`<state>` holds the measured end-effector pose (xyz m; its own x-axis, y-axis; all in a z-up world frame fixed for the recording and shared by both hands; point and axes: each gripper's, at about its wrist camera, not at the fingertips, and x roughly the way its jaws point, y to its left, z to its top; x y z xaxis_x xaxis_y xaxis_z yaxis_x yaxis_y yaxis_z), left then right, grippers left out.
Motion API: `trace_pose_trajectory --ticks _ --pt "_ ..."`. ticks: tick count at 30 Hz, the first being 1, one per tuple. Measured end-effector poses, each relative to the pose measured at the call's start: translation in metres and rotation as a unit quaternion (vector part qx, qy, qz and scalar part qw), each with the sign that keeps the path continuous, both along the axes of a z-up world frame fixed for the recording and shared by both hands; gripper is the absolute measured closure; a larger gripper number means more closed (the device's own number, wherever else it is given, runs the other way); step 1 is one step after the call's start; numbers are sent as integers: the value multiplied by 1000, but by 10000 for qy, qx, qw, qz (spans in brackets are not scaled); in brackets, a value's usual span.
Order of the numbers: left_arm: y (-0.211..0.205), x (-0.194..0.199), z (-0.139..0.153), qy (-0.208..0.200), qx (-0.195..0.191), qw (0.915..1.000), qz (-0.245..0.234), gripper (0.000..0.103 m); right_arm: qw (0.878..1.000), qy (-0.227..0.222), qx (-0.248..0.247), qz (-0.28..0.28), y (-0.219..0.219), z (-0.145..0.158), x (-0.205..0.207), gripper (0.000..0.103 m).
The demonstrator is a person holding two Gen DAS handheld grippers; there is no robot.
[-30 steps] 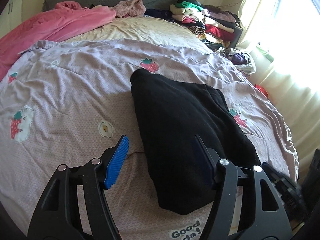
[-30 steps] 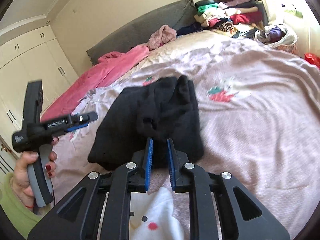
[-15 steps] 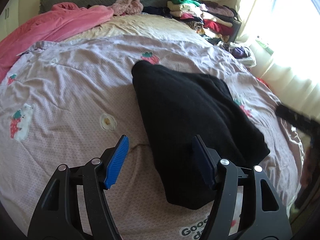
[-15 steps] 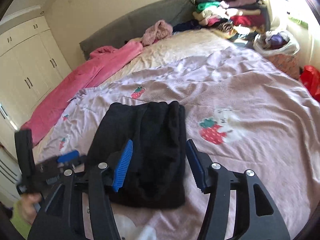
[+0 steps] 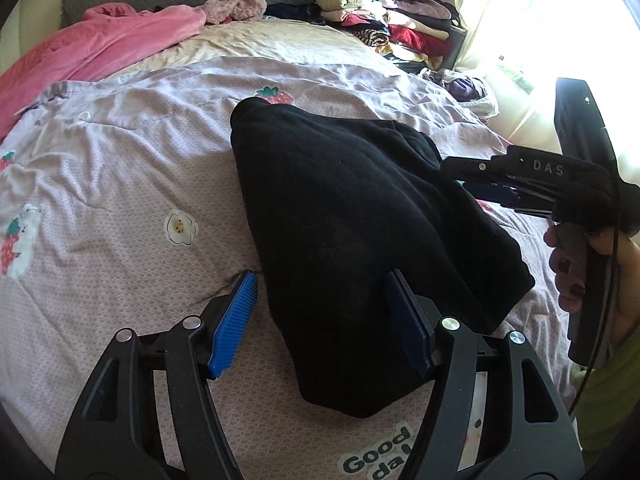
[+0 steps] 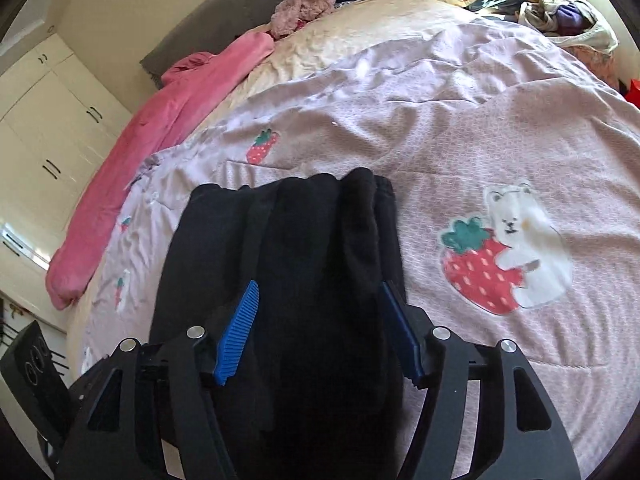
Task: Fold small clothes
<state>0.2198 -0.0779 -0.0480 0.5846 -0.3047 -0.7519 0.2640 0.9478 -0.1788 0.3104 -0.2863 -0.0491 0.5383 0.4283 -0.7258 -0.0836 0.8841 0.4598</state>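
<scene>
A black garment (image 5: pixel 360 232) lies folded on the lilac bedspread (image 5: pixel 120 168); it also shows in the right wrist view (image 6: pixel 312 264). My left gripper (image 5: pixel 320 308) is open, its fingers astride the garment's near left edge, just above it. My right gripper (image 6: pixel 318 320) is open over the garment's near end, with the cloth between its blue pads. The right gripper also shows from the side in the left wrist view (image 5: pixel 520 184), held in a hand over the garment's right side.
A pink blanket (image 5: pixel 100 52) lies along the bed's far left. A stack of folded clothes (image 5: pixel 384 20) sits at the far right by the bright window. A bag of clothes (image 6: pixel 572 20) lies beyond the bed. White cupboards (image 6: pixel 48 128) stand at left.
My right gripper opened, letting go of the black garment, and moved forward over it. My left gripper stayed open and shifted closer over the garment's edge.
</scene>
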Motion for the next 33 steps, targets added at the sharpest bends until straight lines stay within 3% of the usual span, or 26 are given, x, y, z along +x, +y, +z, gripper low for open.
trace_pose_trajectory --ticks 8,10,12,13,21,27,30,33 --pt "-1 0 0 27 -58 10000 -5 45 9998 180 45 11 -1 -11 16 48" --pt "-2 0 0 30 -70 10000 -19 45 9998 128 9 119 3 -11 16 59" --pt "-2 0 -1 36 -73 10000 -22 44 9997 23 -51 223 8 -8 15 82" --pt "-2 0 -1 30 -71 10000 -24 44 9995 -48 -111 285 10 -5 14 88" --pt "-5 -3 5 48 -155 9998 -93 45 9923 -976 -593 482 7 37 -6 94" --pt "-11 -4 2 101 -20 9999 -135 44 9919 -515 -1118 306 3 3 11 97" --pt "-12 -4 0 135 -46 9998 -149 43 9931 -408 -1078 210 -1 -15 12 97" --pt "-12 -3 -3 162 -28 9998 -144 41 9948 -429 -902 193 -3 -11 6 93"
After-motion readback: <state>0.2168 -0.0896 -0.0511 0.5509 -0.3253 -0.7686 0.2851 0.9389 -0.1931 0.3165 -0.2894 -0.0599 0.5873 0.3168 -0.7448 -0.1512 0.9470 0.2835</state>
